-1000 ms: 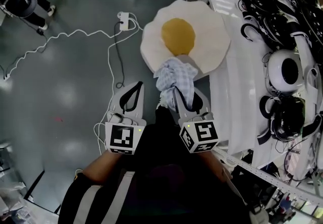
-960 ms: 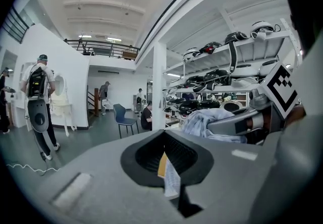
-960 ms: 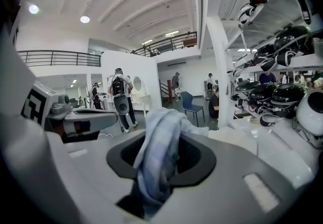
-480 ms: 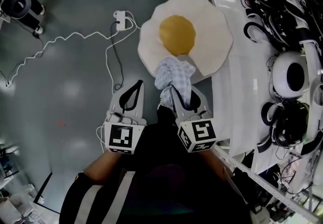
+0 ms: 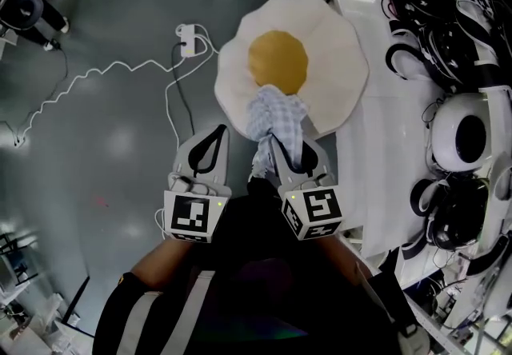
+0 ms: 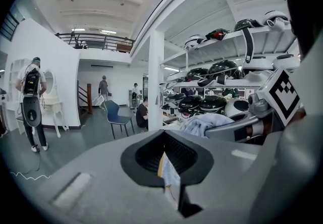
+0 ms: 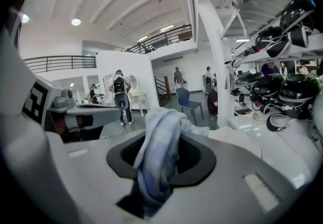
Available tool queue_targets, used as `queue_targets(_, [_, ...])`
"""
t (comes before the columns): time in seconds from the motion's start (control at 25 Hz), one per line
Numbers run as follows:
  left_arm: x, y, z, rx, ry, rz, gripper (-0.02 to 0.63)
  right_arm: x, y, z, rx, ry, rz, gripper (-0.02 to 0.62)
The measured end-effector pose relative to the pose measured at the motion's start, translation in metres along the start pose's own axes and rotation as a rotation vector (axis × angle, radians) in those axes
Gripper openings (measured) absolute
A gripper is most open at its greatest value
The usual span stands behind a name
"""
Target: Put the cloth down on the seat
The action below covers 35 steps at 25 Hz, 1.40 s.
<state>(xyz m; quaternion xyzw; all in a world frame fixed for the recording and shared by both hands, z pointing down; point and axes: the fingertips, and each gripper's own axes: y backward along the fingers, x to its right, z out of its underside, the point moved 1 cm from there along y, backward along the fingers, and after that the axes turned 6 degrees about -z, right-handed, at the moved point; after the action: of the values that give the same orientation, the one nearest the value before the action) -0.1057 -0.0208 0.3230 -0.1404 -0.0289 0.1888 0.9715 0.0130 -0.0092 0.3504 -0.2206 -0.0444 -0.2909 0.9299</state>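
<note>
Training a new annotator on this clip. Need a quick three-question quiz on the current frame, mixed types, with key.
1. Multiple choice: what clamps the cloth? A. the left hand-held gripper. B. the right hand-held gripper. C. both.
2. True or false: the cloth lies spread flat on the seat, free of any grip.
3. Fill in: the seat looks like a fried ___.
Key: 1 B; 2 false; 3 egg.
</note>
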Motion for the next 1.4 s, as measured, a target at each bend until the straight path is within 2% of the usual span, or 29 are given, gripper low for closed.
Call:
queue_targets(0.36, [0.014,-0.056,-0.014,-0.015,-0.021,-0.010,0.002,0.051,-0.021,-0.017,0.009,0.009,-0.024,0.120])
queue_targets(0.68, [0.014,-0.087,-0.012,-0.036,-0.031,-0.001,0.002,0.076,-0.033,-0.018,0.005,-0.020,-0.001,0.120])
queue_targets(1.16, [-0.001,-0.159,0.001,-0.074,-0.035,0.127,0.002,0.112,-0.082,-0.012,-0.044,-0.081,0.119,0.120])
queue_targets(1.4, [-0.007,-0.203,0.013,-0.110,-0.066,0.190,0.002,0.138,-0.110,-0.004,-0.071,-0.131,0.184,0.121])
